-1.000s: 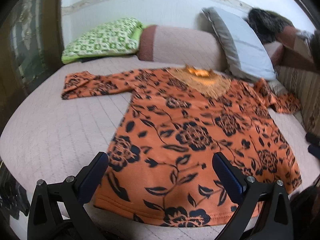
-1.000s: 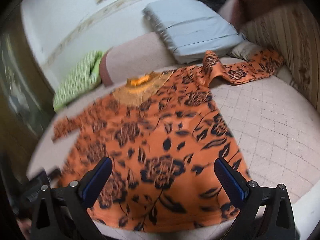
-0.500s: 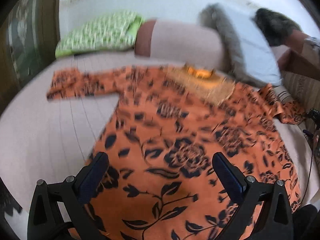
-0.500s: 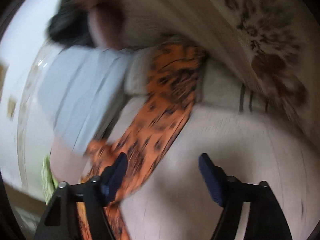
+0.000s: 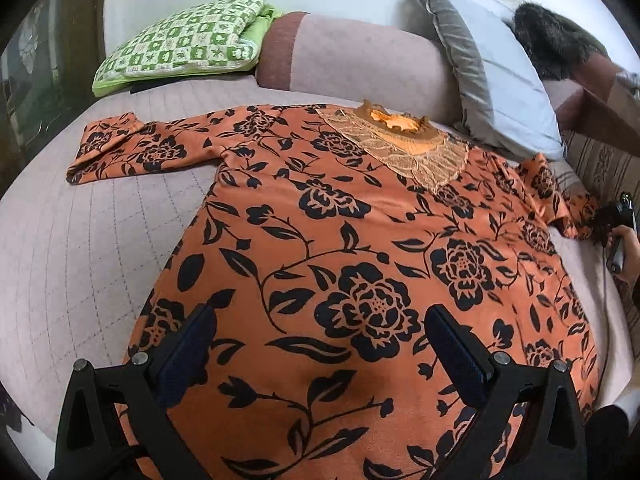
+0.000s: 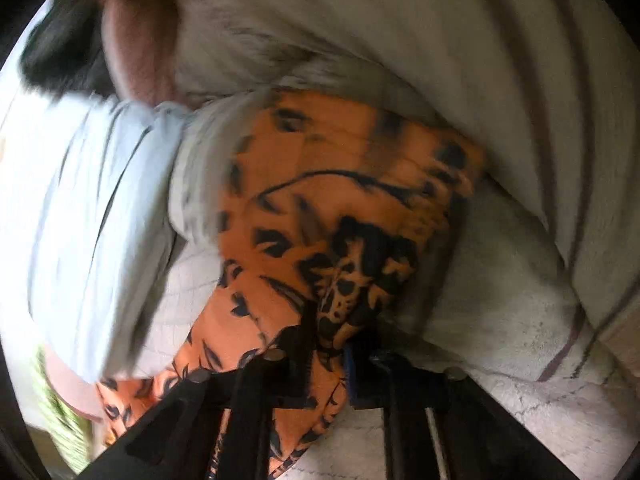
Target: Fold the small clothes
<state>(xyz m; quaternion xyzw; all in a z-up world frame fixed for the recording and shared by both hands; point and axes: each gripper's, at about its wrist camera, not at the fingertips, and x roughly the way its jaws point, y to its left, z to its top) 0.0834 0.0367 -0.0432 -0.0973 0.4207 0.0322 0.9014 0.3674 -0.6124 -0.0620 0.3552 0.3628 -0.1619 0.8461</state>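
An orange top with black flowers point(image 5: 340, 248) lies spread flat on the pink quilted bed point(image 5: 80, 240), neck towards the pillows. Its left sleeve point(image 5: 120, 148) stretches out to the left. My left gripper point(image 5: 320, 344) hovers open above the lower body of the top, nothing between its fingers. At the far right a hand holds my right gripper point(image 5: 616, 220) at the cuff of the right sleeve. In the right wrist view the jaws of the right gripper point(image 6: 328, 344) are closing, with the bunched sleeve cuff point(image 6: 320, 208) pinched between the pads.
A green checked pillow point(image 5: 180, 36), a pink bolster point(image 5: 360, 56) and a grey pillow point(image 5: 500, 72) line the head of the bed. A dark furry thing point(image 5: 552, 40) lies beyond them. A striped cushion point(image 6: 500, 80) borders the right side, close behind the sleeve.
The right gripper swung from the top's hem over to the right sleeve, rolled, and its jaws came together on the cuff. The left gripper moved in over the top and stayed open.
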